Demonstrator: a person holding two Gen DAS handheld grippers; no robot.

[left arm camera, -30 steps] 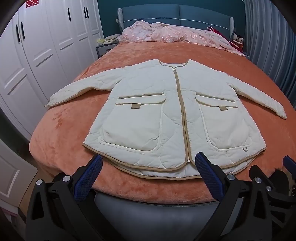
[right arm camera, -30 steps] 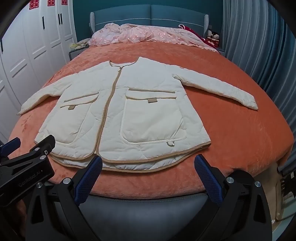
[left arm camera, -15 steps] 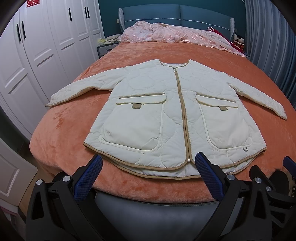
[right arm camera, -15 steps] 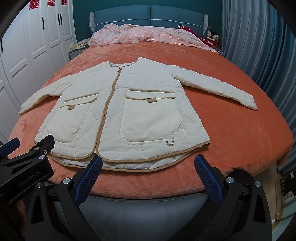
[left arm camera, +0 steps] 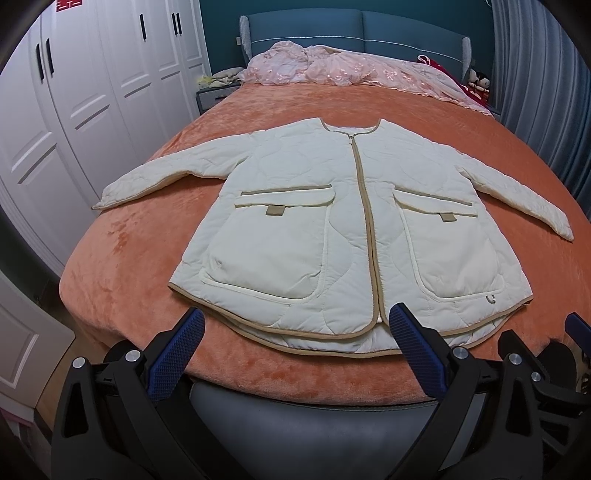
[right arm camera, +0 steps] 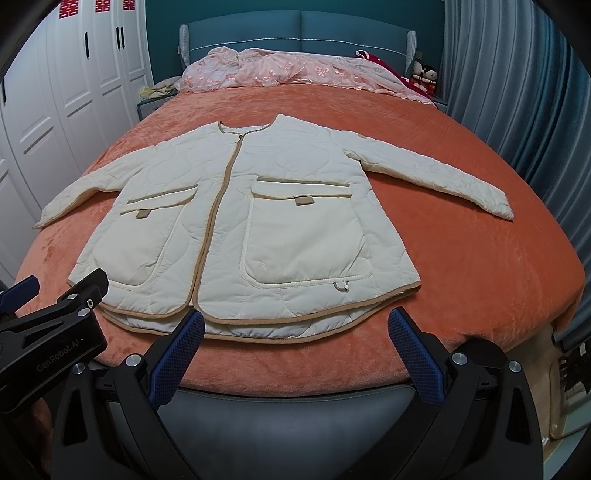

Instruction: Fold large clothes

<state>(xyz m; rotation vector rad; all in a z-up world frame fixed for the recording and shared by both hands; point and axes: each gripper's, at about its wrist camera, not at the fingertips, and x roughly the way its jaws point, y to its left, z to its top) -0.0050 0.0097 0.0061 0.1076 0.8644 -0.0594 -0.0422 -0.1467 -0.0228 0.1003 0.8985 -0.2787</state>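
Centrally, cream quilted jacket (left arm camera: 332, 229) lies flat, zipped, sleeves spread, on the orange bed (left arm camera: 122, 266) — left hand-held gripper (left arm camera: 295, 350) and right hand-held gripper (right arm camera: 295, 350) both wide open, empty, at its hem.

Jacket (left arm camera: 325, 221): quilted matt cream cloth, tan woven trim. Blanket (left arm camera: 147, 258): plush orange fleece with slight sheen. Gripper pads (right arm camera: 177, 354): blue textured rubber on matt black plastic frames, bright metal screws. Headboard (right arm camera: 295, 33): padded teal upholstery.
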